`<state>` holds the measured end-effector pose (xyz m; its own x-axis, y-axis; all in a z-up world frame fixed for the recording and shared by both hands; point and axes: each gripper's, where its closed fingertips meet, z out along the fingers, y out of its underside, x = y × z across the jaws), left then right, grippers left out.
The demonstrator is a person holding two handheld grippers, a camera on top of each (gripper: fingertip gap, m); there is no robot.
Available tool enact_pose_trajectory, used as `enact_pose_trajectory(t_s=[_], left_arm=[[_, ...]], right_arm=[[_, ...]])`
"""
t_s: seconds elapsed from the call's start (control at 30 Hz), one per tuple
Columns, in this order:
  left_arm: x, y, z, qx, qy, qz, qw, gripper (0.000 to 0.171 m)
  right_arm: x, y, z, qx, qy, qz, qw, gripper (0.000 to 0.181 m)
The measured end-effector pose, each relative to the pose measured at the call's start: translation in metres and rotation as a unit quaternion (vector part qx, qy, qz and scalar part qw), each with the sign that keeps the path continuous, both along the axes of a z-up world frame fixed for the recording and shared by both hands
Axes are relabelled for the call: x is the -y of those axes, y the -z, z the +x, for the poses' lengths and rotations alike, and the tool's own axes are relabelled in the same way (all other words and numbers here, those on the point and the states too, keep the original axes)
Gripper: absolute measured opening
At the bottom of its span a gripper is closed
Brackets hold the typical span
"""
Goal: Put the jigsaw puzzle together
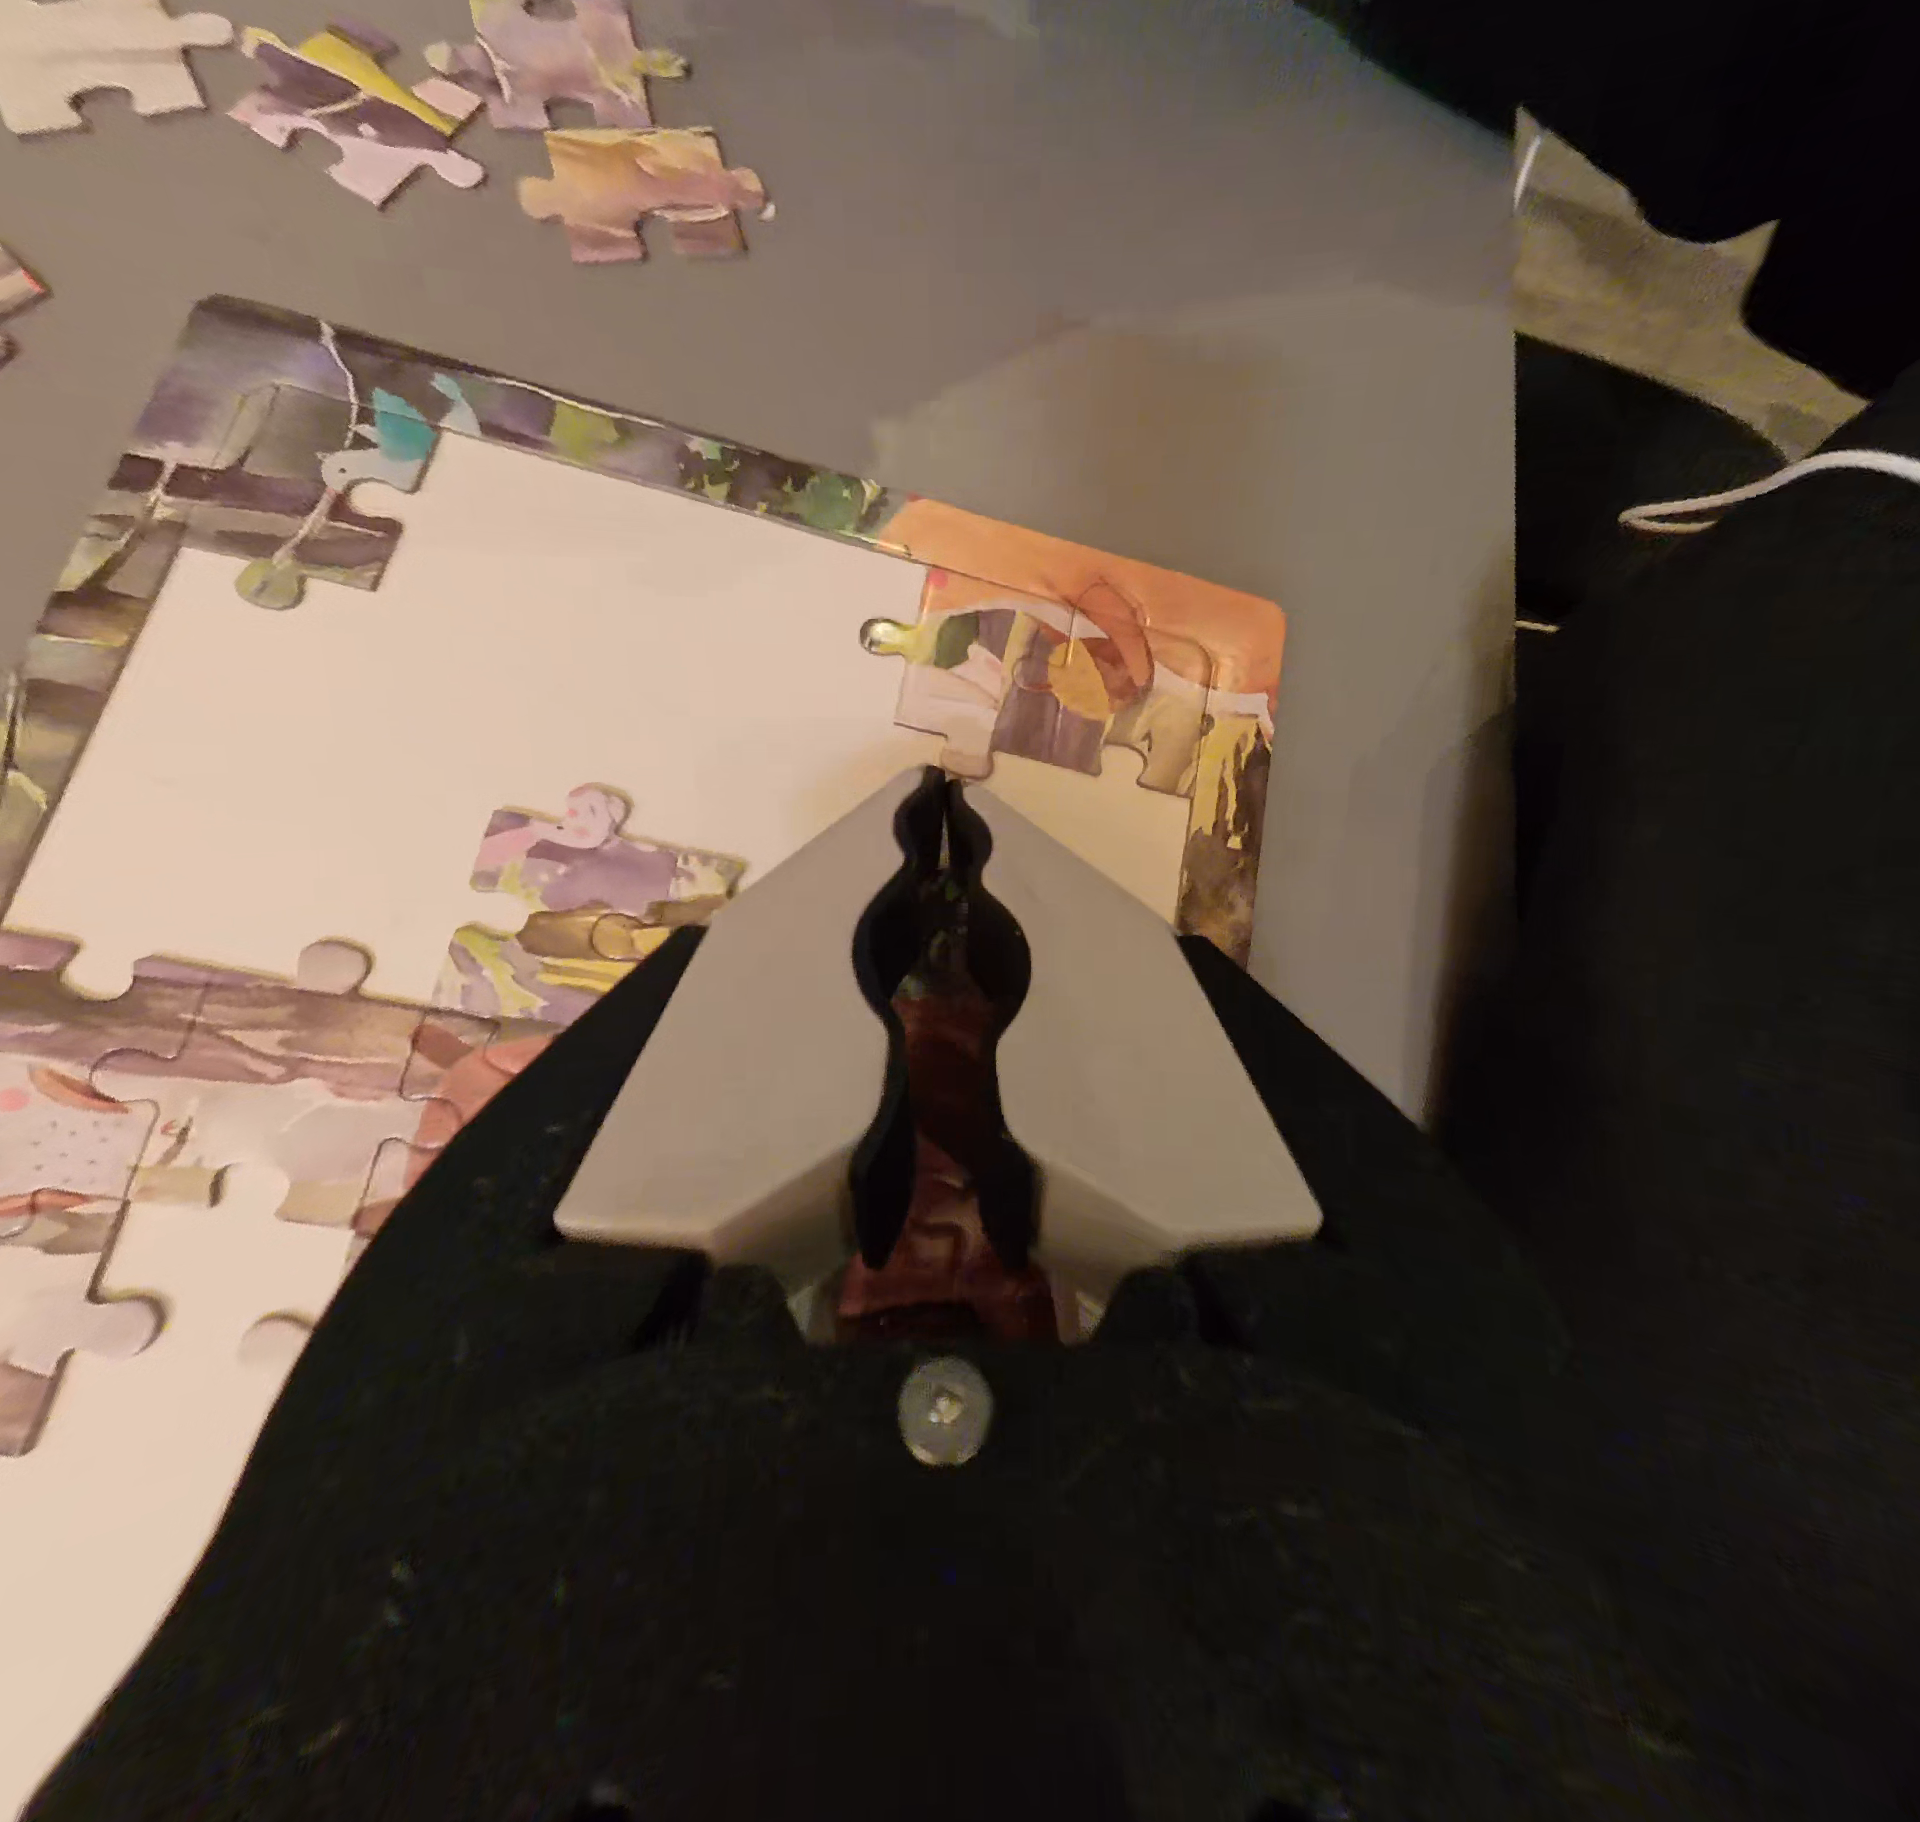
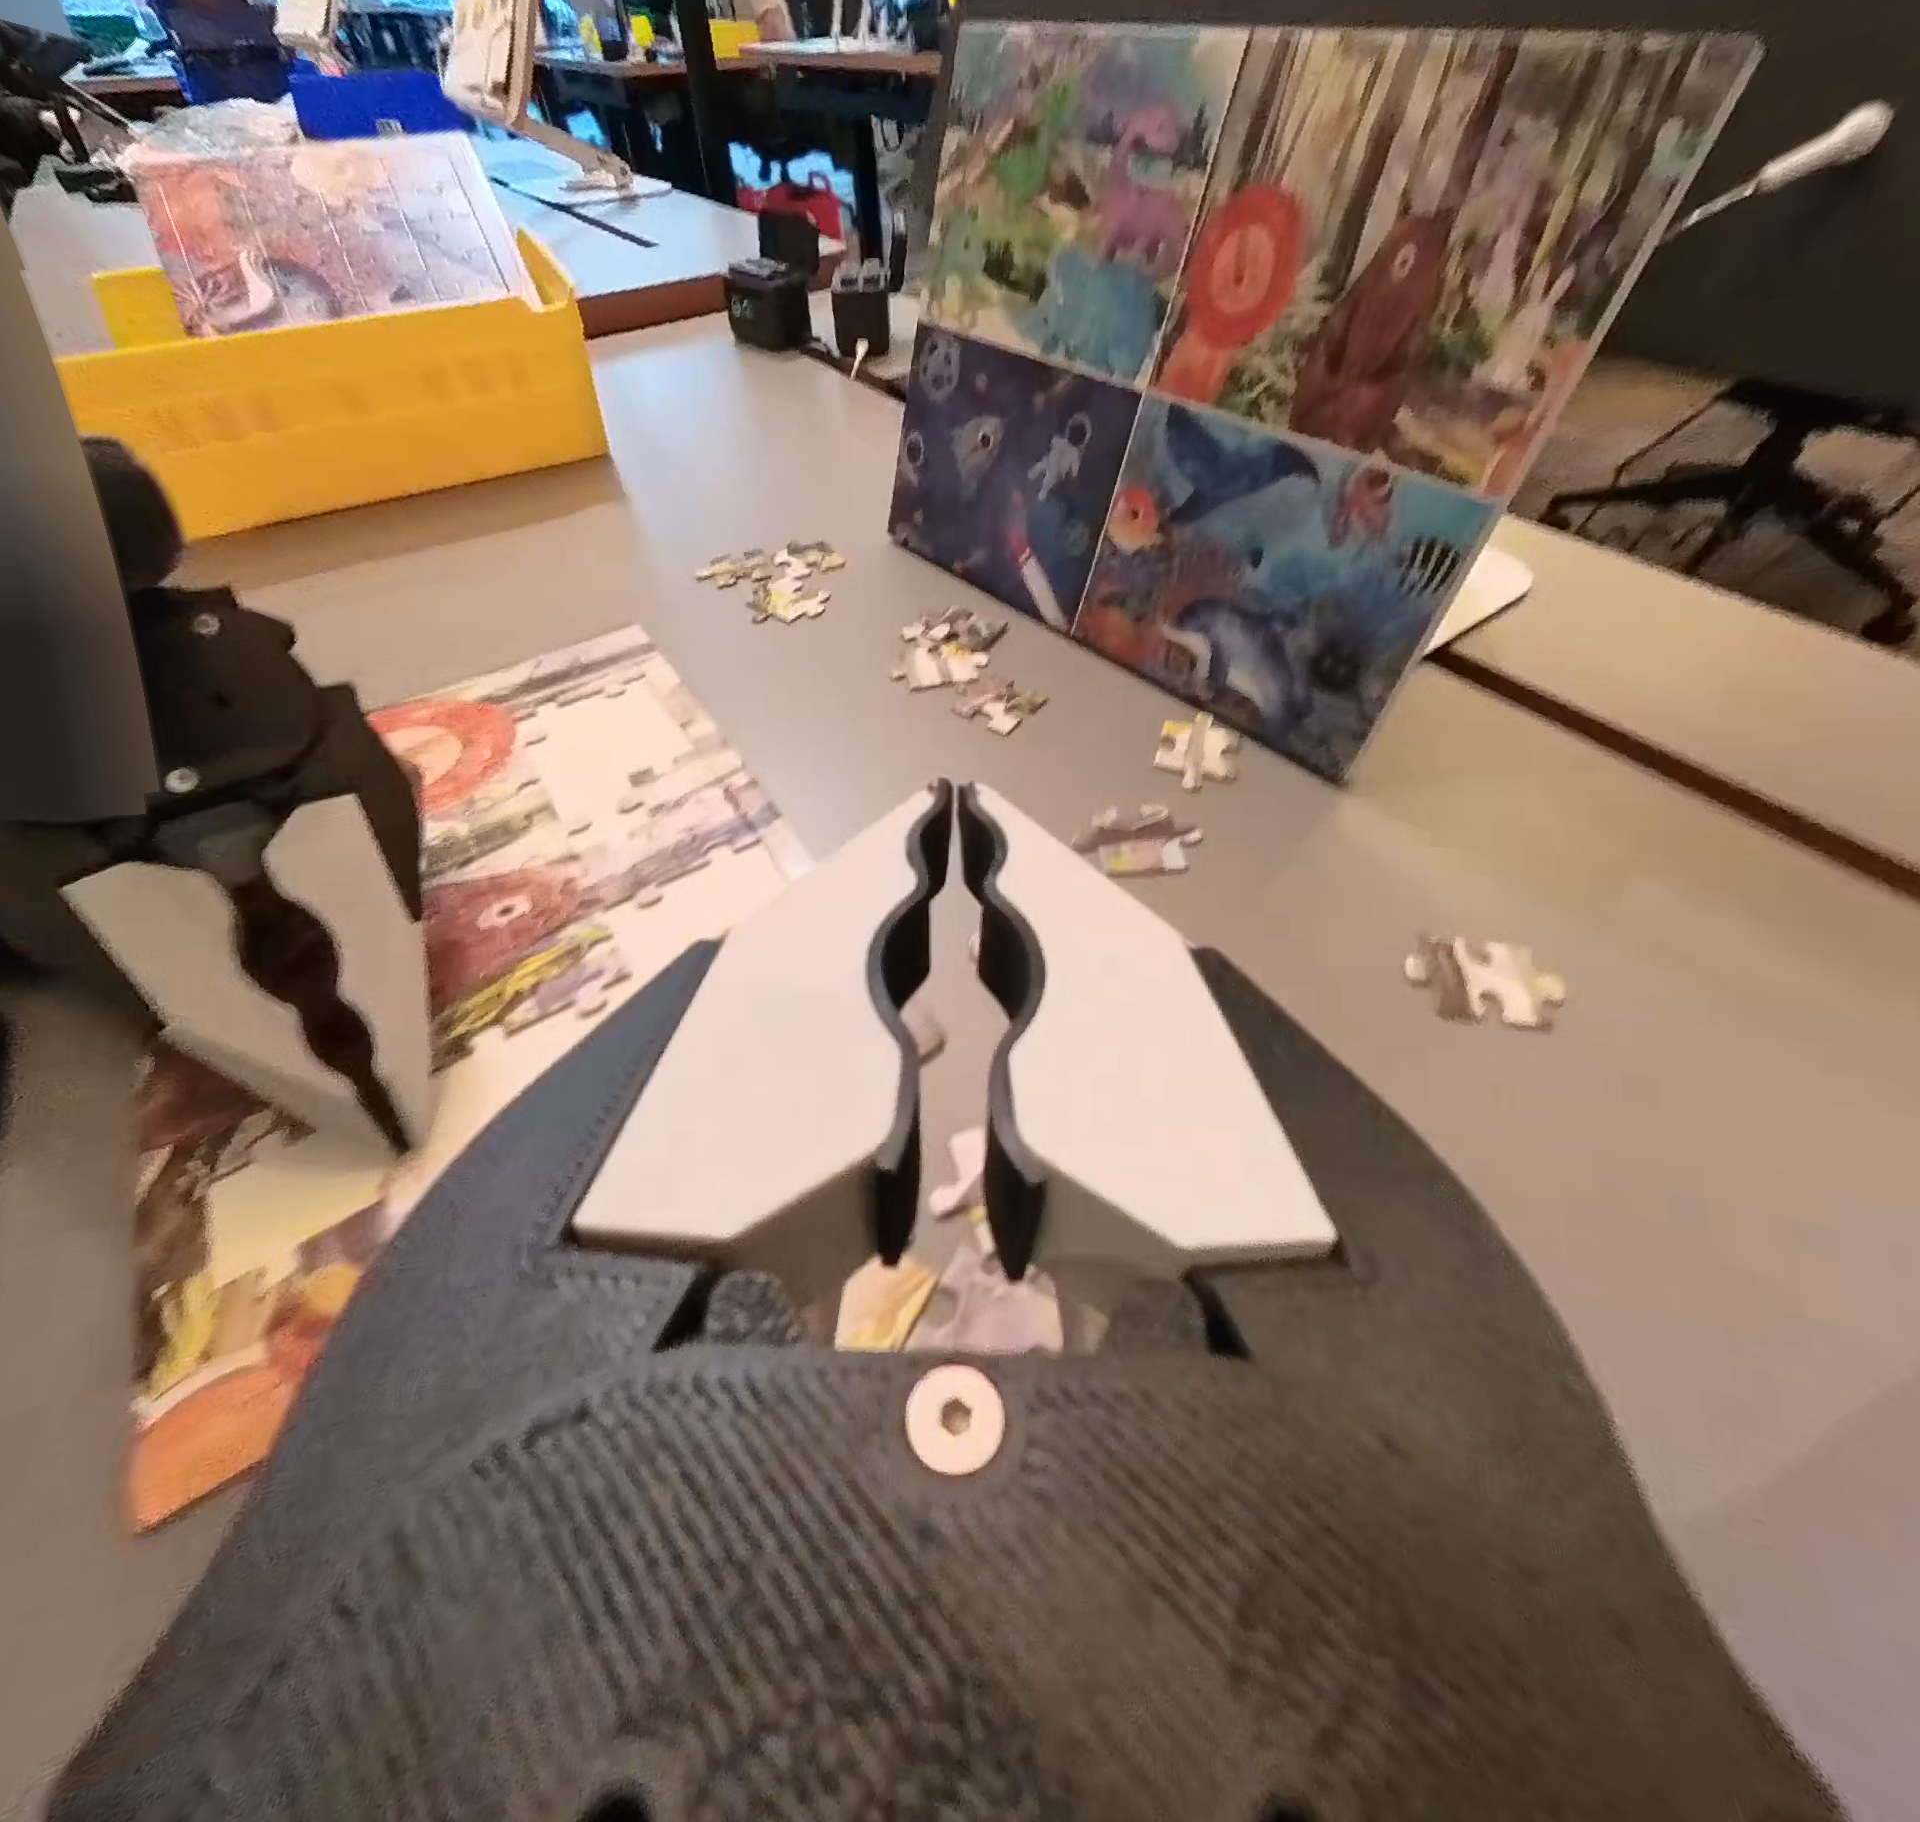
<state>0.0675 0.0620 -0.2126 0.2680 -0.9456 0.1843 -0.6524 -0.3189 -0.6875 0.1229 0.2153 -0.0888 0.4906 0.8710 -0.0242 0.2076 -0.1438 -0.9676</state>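
The puzzle board (image 1: 540, 692) lies on the grey table, with a white bare middle and joined pieces along its edges and corners. My left gripper (image 1: 941, 785) is shut, its tips down on the board just below the joined orange corner pieces (image 1: 1081, 692). I see no piece held in it. Loose pieces (image 1: 644, 188) lie beyond the board. My right gripper (image 2: 954, 791) is shut and empty, held above the table to the right of the board (image 2: 613, 785). The left gripper also shows in the right wrist view (image 2: 400, 1133), pointing down on the board.
A picture card with four panels (image 2: 1247, 370) stands upright behind the loose pieces (image 2: 956, 660), with more pieces (image 2: 1486, 977) to the right. A yellow bin (image 2: 332, 411) holding another puzzle sits at the back left. Dark fabric (image 1: 1714, 941) lies past the table edge.
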Motion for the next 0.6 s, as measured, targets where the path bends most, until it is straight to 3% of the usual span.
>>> enact_pose_trajectory(t_s=[0.13, 0.43, 0.6], left_arm=[[0.002, 0.000, 0.004, 0.000, 0.004, 0.001, 1.000, 0.000], [0.003, -0.001, 0.008, 0.018, 0.004, -0.022, 1.000, 0.002], [-0.011, -0.020, 0.001, 0.054, -0.021, -0.002, 0.998, 0.003]], right_arm=[[-0.020, -0.001, -0.002, -0.025, 0.015, 0.024, 0.999, 0.000], [-0.020, 0.017, 0.013, -0.030, 0.021, 0.008, 0.999, 0.000], [-0.023, 0.016, 0.022, -0.028, 0.033, 0.015, 0.999, 0.001]])
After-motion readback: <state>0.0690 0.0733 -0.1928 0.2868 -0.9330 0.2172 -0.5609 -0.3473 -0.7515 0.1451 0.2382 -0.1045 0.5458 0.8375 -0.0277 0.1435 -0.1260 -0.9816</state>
